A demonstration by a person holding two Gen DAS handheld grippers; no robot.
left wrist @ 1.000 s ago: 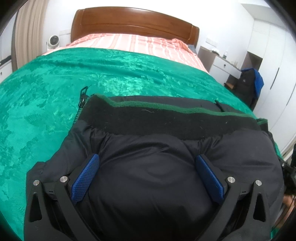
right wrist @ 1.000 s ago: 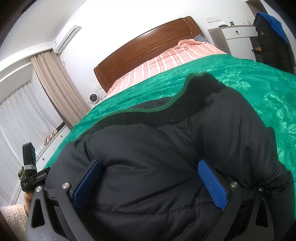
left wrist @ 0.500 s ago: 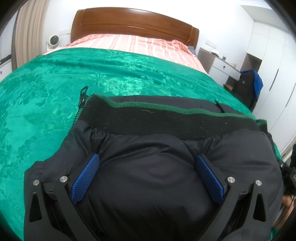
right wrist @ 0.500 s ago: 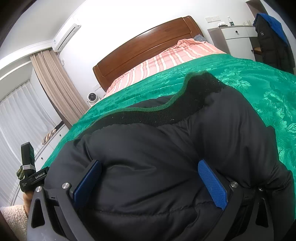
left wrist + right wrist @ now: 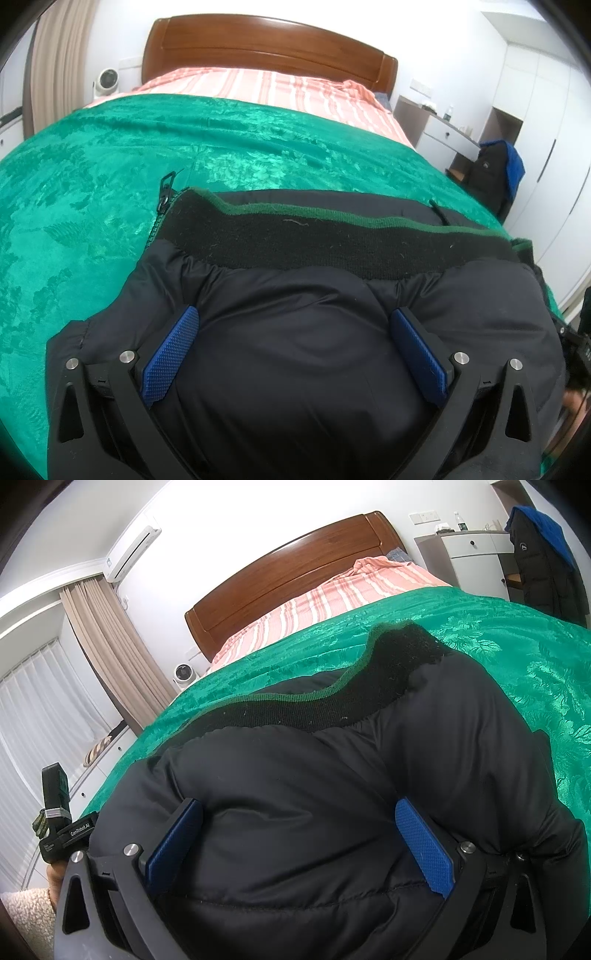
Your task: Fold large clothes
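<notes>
My left hand-held gripper (image 5: 293, 350) sits low in the frame, jaws spread wide, blue pads pressing into the black puffer jacket (image 5: 303, 369) bulging between them. My right hand-held gripper (image 5: 299, 843) is just as wide apart over the same padding. The jacket fills the lower frame on the green bedspread (image 5: 92, 192), knit collar (image 5: 325, 243) across mid-frame, wooden headboard (image 5: 266, 44) up top.
</notes>
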